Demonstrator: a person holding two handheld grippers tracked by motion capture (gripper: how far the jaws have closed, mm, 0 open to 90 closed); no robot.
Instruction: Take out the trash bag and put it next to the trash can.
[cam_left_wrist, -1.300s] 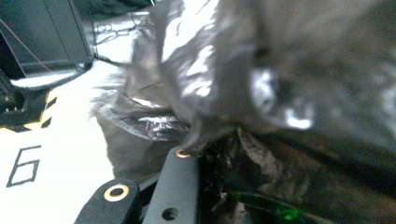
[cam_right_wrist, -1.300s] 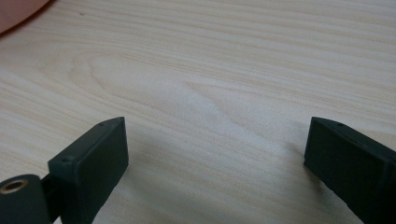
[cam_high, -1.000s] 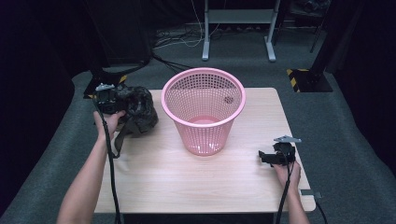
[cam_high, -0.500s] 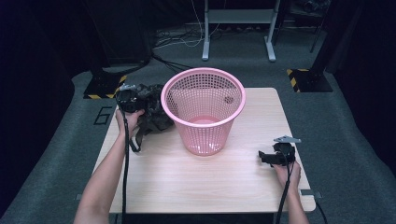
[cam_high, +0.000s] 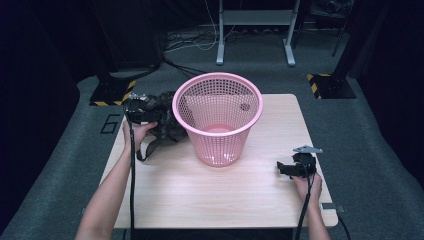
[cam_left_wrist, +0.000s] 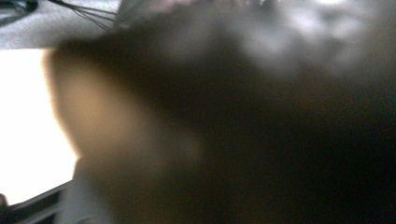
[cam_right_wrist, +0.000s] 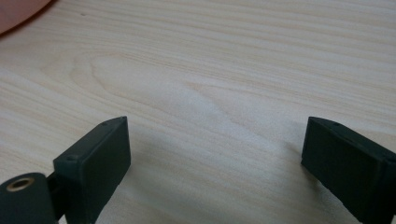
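A pink mesh basket (cam_high: 217, 117) stands upright in the middle of the wooden table (cam_high: 240, 200). Against its left side lies a dark crumpled cloth bundle (cam_high: 167, 125) with a strap (cam_high: 145, 150) hanging toward me. My left gripper (cam_high: 142, 116) is shut on the bundle's left edge. In the left gripper view the dark cloth (cam_left_wrist: 261, 116) blurs right against the lens and hides the jaws. Near the right front of the table my right gripper (cam_high: 282, 167) rests low. Its jaws stand wide open over bare wood (cam_right_wrist: 215, 126), with a sliver of the basket (cam_right_wrist: 14, 11) at the top left.
Behind the table are a metal stand (cam_high: 252, 20) and loose cables on the grey floor. Two bases with yellow-black tape (cam_high: 112, 92) (cam_high: 327, 85) flank the table's far corners. Bare wood stretches between the basket and the front edge.
My left gripper has carried the dark bundle rightward from the table's left edge until it sits against the basket's side. The right gripper has stayed in place.
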